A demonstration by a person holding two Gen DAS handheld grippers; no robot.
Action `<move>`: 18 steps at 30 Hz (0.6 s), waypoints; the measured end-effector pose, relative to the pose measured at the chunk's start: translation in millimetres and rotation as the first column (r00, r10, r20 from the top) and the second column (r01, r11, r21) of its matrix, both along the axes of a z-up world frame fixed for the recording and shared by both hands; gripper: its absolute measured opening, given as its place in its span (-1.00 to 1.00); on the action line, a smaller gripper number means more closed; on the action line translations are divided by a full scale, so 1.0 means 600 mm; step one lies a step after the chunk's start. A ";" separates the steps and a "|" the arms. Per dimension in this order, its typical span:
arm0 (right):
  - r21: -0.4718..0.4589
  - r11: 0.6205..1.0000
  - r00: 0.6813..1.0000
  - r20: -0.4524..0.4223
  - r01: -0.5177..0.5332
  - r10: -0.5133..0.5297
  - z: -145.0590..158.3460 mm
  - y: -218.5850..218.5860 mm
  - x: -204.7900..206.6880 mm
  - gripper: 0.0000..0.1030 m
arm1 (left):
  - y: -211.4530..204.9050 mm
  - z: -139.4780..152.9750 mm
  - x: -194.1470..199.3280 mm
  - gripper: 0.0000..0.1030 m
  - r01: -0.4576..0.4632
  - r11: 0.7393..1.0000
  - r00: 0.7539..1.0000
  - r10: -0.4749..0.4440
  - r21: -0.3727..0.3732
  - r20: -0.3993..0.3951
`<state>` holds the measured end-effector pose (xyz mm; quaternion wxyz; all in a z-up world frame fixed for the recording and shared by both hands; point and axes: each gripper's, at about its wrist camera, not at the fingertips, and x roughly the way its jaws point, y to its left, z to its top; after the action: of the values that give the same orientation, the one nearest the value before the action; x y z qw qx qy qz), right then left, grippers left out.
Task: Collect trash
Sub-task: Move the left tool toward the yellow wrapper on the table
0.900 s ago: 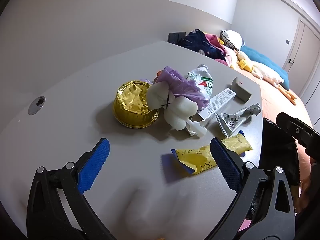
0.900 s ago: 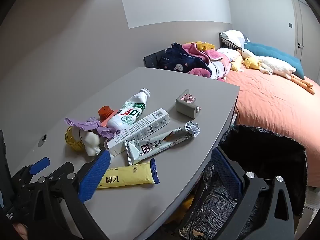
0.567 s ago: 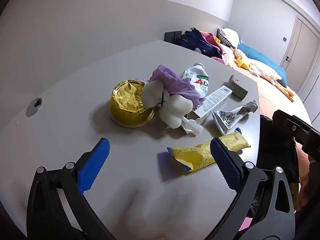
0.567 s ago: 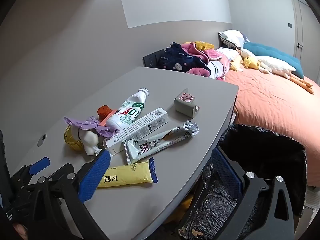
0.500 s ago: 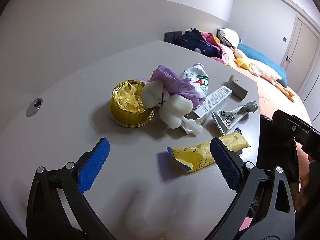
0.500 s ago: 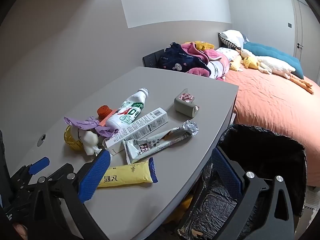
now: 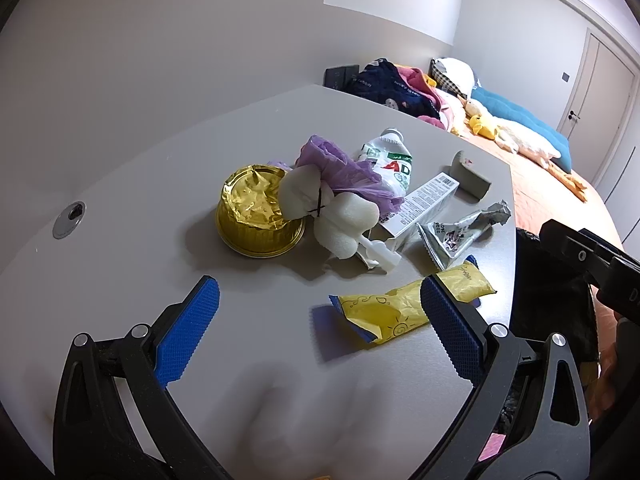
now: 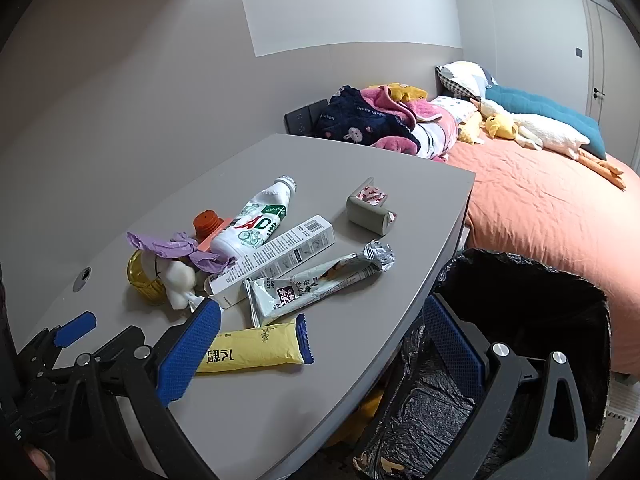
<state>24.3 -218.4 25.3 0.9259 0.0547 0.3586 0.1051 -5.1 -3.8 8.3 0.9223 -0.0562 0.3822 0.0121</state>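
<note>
Not much has shifted since a second ago, our left gripper (image 7: 316, 312) just crept a bit closer to the pile. Both it and our right gripper (image 8: 320, 344) hang wide open, holding nothing. The yellow wrapper (image 7: 404, 306) lies flat on the table (image 7: 160, 168) near the edge, just ahead of the left jaws and toward their right finger, long axis running roughly across the gap. Left's nearer; the bin (image 8: 520, 312) sits below the table edge.

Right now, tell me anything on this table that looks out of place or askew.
The milk bottle lies on its side with no cap on, its neck pointing toward the wall. The gold foil cup has its lid dented in. Wrappers and a long box lie scattered beside them.
</note>
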 end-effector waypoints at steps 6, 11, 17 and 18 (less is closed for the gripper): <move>0.000 1.000 1.000 0.000 -0.001 0.001 -0.001 0.005 0.003 0.96 | 0.000 0.003 0.000 0.88 0.005 1.000 1.000 -0.005 0.007 0.000; 0.003 1.000 1.000 -0.004 -0.001 0.001 -0.002 0.002 0.002 0.96 | -0.004 0.000 0.001 0.88 0.012 1.000 1.000 -0.012 0.013 0.003; 0.000 1.000 1.000 -0.001 0.001 -0.001 -0.003 0.005 0.002 0.96 | -0.008 0.001 -0.002 0.88 0.019 1.000 1.000 -0.019 0.017 0.011; 0.000 1.000 1.000 -0.002 -0.001 0.001 -0.003 0.006 0.002 0.96 | -0.009 0.000 -0.002 0.88 0.019 1.000 1.000 -0.020 0.025 0.012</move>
<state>25.6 -215.0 23.8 0.9254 0.0548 0.3597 0.1057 -6.2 -9.1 8.5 0.9252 -0.0412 0.3771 0.0075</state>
